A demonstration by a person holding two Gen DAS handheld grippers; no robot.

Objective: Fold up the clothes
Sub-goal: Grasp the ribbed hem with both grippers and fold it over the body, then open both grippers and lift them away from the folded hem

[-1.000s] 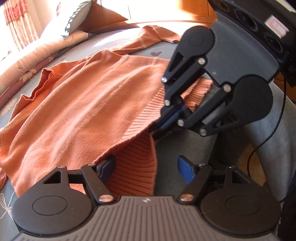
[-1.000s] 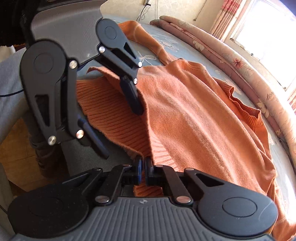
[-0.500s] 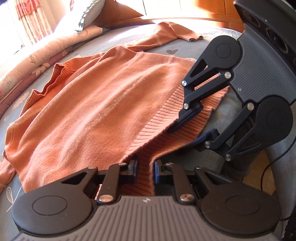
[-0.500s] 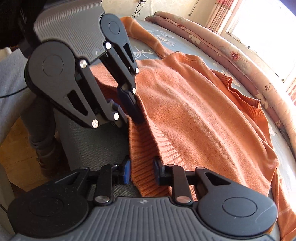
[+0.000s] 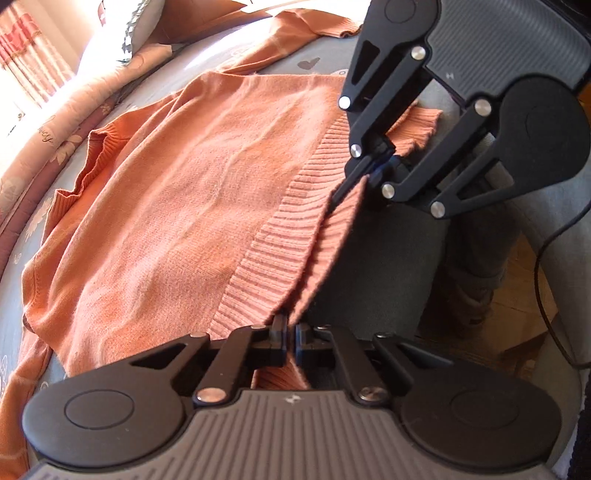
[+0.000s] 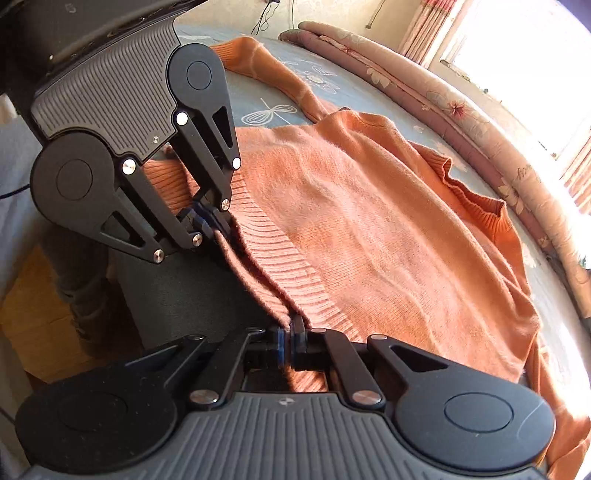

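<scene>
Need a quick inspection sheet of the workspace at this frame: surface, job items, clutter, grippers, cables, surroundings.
Surface: bed sheet, grey-blue with white prints.
Job's things: orange sweater spread flat, collar away from the person; ribbed hem raised at the near edge.
Clutter: rolled floral quilt along the far side; pillow beyond the collar.
Grippers: left gripper shut on the hem; right gripper shut on the hem further along.
Cables: black cable hanging by the bed edge.
Surroundings: curtains, bright window, wooden floor, person's legs below the edge.
</scene>
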